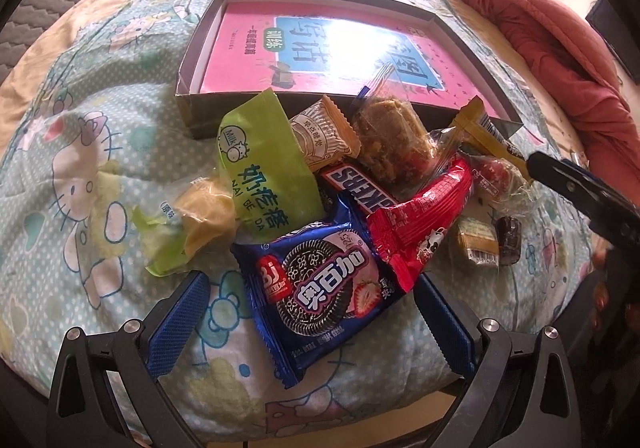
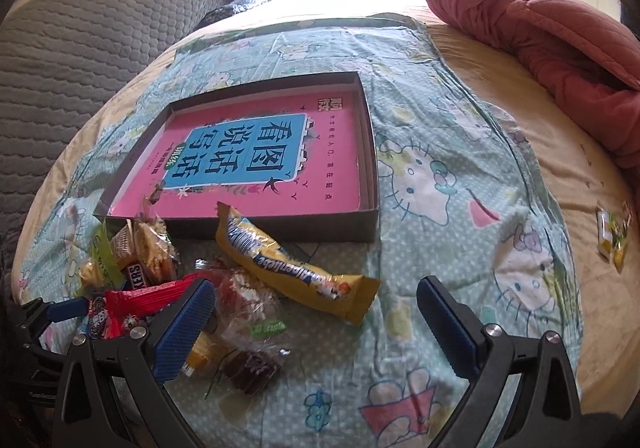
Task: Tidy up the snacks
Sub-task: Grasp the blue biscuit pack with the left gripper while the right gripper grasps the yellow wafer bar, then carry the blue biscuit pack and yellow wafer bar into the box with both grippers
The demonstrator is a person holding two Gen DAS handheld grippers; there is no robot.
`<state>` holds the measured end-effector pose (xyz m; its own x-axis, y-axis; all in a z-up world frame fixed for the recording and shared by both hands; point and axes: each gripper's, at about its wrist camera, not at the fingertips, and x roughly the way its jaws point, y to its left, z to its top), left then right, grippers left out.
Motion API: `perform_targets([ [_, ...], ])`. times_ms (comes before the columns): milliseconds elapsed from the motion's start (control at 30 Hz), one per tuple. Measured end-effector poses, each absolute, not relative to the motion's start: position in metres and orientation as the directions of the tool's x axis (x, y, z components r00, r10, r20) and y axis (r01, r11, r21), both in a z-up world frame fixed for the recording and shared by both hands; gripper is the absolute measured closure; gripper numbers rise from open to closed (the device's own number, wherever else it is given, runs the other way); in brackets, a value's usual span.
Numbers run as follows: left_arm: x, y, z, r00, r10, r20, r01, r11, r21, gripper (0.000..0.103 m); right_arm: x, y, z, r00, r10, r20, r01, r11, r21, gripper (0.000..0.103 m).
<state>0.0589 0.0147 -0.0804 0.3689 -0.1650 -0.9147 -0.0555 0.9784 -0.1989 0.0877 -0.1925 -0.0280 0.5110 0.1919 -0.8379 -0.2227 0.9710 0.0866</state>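
A heap of snack packets lies on the cartoon-print bedsheet in front of a shallow box (image 1: pixel 192 116) with a pink book inside. My left gripper (image 1: pixel 312 312) is open, its blue fingers on either side of a blue cookie packet (image 1: pixel 320 288). Behind that packet lie a green milk-snack pack (image 1: pixel 268 172), a Snickers bar (image 1: pixel 360 188) and a red packet (image 1: pixel 420 216). My right gripper (image 2: pixel 316 324) is open over the sheet, just right of a clear red-candy bag (image 2: pixel 244 304). A yellow bar (image 2: pixel 288 260) lies ahead of it, below the box (image 2: pixel 372 176). The right gripper's finger (image 1: pixel 576 188) shows at the left view's right edge.
A rumpled red quilt (image 2: pixel 560 48) lies along the bed's far right. A grey quilted headboard (image 2: pixel 80 60) stands to the left. One small yellow-green packet (image 2: pixel 612 236) lies alone at the right edge. Small dark and yellow candies (image 1: pixel 508 236) sit right of the heap.
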Motion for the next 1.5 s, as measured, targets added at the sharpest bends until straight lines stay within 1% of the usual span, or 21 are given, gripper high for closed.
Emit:
perform_targets([
  [100,0.056,0.017,-0.081,0.371,-0.175,-0.912,-0.051,0.977,-0.209,0.002,0.099,-0.19,-0.029,0.508,0.199,-0.838,-0.259,0.963,0.072,0.005],
  [167,0.056,0.017,-0.081,0.373,-0.179,-0.91,-0.046,0.977,-0.211,0.002,0.104,-0.185,-0.031,0.484,0.236,-0.843,-0.307,0.948,0.09,0.009],
  [233,0.056,0.016,-0.081,0.374,-0.181,-0.91,-0.041,0.977,-0.211,0.002,0.109,-0.179,-0.036,0.459,0.248,-0.853,-0.343,0.935,0.087,0.014],
  [300,0.057,0.015,-0.081,0.375,-0.184,-0.908,-0.034,0.977,-0.212,0.002,0.112,-0.172,-0.041,0.429,0.263,-0.864,-0.384,0.919,0.089,0.021],
  [467,0.058,0.012,-0.081,0.379,-0.195,-0.904,-0.023,0.975,-0.22,0.002,0.119,-0.163,-0.047,0.39,0.319,-0.864,-0.438,0.889,0.13,0.031],
  [500,0.059,0.012,-0.082,0.38,-0.197,-0.904,-0.023,0.975,-0.222,0.004,0.12,-0.162,-0.048,0.379,0.328,-0.865,-0.445,0.884,0.14,0.036],
  [533,0.059,0.012,-0.082,0.382,-0.199,-0.903,-0.025,0.974,-0.225,0.006,0.122,-0.161,-0.05,0.366,0.337,-0.868,-0.452,0.879,0.151,0.039],
  [600,0.06,0.013,-0.083,0.381,-0.203,-0.902,-0.032,0.972,-0.232,0.007,0.126,-0.159,-0.054,0.346,0.344,-0.873,-0.459,0.874,0.162,0.046],
  [633,0.06,0.014,-0.083,0.381,-0.203,-0.902,-0.035,0.972,-0.233,0.008,0.128,-0.158,-0.056,0.337,0.349,-0.874,-0.459,0.872,0.171,0.047],
  [700,0.061,0.016,-0.083,0.387,-0.203,-0.899,-0.043,0.97,-0.238,0.008,0.131,-0.158,-0.059,0.317,0.368,-0.874,-0.461,0.865,0.197,0.053],
  [733,0.062,0.017,-0.083,0.391,-0.205,-0.897,-0.049,0.969,-0.242,0.01,0.132,-0.158,-0.06,0.306,0.379,-0.873,-0.461,0.861,0.212,0.055],
  [767,0.062,0.019,-0.083,0.396,-0.202,-0.896,-0.055,0.969,-0.243,0.014,0.132,-0.158,-0.061,0.303,0.385,-0.872,-0.461,0.86,0.22,0.057],
  [800,0.063,0.019,-0.083,0.399,-0.202,-0.894,-0.056,0.968,-0.244,0.022,0.131,-0.158,-0.06,0.305,0.392,-0.868,-0.464,0.857,0.224,0.062],
  [900,0.063,0.019,-0.083,0.401,-0.202,-0.894,-0.057,0.968,-0.244,0.024,0.126,-0.154,-0.054,0.326,0.396,-0.858,-0.49,0.847,0.205,0.07],
  [1067,0.06,0.024,-0.082,0.411,-0.219,-0.885,-0.062,0.962,-0.267,0.028,0.116,-0.149,-0.04,0.349,0.439,-0.828,-0.528,0.822,0.214,0.075],
  [1100,0.059,0.025,-0.081,0.413,-0.219,-0.884,-0.065,0.961,-0.268,0.031,0.115,-0.149,-0.037,0.354,0.448,-0.821,-0.528,0.82,0.22,0.077],
  [1133,0.059,0.025,-0.08,0.417,-0.215,-0.883,-0.068,0.961,-0.266,0.038,0.114,-0.149,-0.035,0.358,0.457,-0.814,-0.531,0.817,0.225,0.077],
  [1333,0.052,0.028,-0.077,0.418,-0.24,-0.876,-0.059,0.955,-0.29,0.039,0.109,-0.146,-0.028,0.36,0.481,-0.799,-0.545,0.804,0.238,0.077],
  [1500,0.045,0.027,-0.07,0.423,-0.238,-0.874,-0.051,0.957,-0.285,0.04,0.106,-0.149,-0.022,0.368,0.507,-0.78,-0.545,0.797,0.26,0.077],
])
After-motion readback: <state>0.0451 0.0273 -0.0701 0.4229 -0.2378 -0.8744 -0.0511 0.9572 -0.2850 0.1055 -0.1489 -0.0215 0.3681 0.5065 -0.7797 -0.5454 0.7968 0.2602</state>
